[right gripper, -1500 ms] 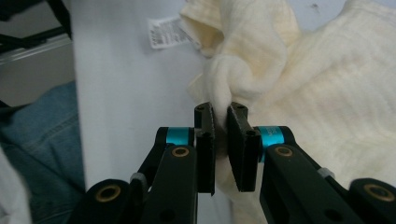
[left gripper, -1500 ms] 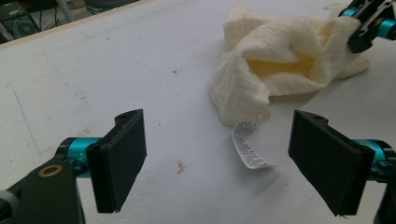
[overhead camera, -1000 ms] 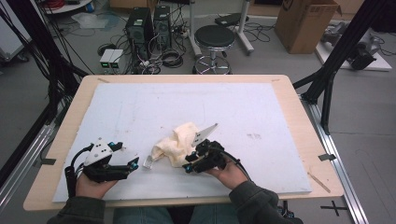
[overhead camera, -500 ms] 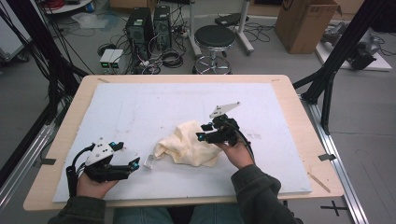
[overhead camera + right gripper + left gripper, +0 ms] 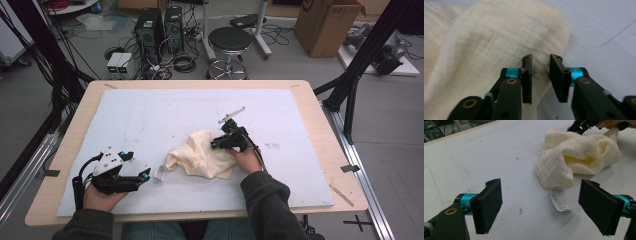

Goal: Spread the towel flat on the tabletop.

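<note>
L claw (image 5: 142, 175) open, R claw (image 5: 216, 145) closing

The cloth (image 5: 200, 157) was a pale cream yellow with a fine crinkled weave, deeper yellow inside its folds. Its label (image 5: 557, 200) was white with small dark print. The surface (image 5: 150, 120) wore a white sheet, faintly marked with thin blue lines and a small reddish spot, framed by light wood. The left gripper (image 5: 142, 176) was black with a white top and teal accents; the right gripper (image 5: 216, 145) was black with teal bands behind its black jaws. The person's sleeve (image 5: 267, 200) was dark grey.
</note>
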The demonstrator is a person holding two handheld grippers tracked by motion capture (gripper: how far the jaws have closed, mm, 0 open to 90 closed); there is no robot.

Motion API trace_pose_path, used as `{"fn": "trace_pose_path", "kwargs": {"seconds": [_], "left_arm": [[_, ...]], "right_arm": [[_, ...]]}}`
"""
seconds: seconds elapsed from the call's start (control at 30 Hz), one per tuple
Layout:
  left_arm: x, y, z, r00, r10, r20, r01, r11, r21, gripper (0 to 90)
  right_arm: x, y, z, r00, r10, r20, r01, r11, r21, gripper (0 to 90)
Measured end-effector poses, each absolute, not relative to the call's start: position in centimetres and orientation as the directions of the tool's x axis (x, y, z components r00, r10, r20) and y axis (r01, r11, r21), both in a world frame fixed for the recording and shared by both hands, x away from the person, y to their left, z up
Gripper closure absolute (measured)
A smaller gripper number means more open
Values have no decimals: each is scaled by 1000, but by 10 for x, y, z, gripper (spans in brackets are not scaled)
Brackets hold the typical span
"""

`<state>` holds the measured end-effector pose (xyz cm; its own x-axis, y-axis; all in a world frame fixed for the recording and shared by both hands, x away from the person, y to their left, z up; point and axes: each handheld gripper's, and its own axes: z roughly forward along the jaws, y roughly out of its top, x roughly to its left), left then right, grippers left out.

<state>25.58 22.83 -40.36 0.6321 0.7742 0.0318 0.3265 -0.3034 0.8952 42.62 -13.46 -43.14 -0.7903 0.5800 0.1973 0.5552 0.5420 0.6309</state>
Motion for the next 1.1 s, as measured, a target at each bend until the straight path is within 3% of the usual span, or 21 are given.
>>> {"fn": "trace_pose_path", "kwargs": {"seconds": [0.1, 0.33, 0.67, 1.03, 1.1], "left_arm": [[256, 229, -403, 633, 774, 33, 328, -307, 893, 196], [255, 229, -403, 631, 776, 31, 328, -303, 895, 196], [255, 229, -403, 631, 775, 31, 328, -304, 894, 196], [255, 231, -403, 628, 778, 29, 327, -297, 897, 196], [255, 231, -403, 627, 779, 27, 328, -295, 897, 196]], "right_arm": [[426, -136, -430, -800, 563, 204, 549, 553, 627, 874], [420, -148, -414, -799, 579, 162, 524, 539, 660, 877], [408, -171, -376, -787, 617, 8, 454, 571, 684, 877], [392, -131, -419, -870, 481, 113, 457, 695, 555, 872], [388, -133, -422, -871, 478, 116, 448, 673, 588, 860]]}}
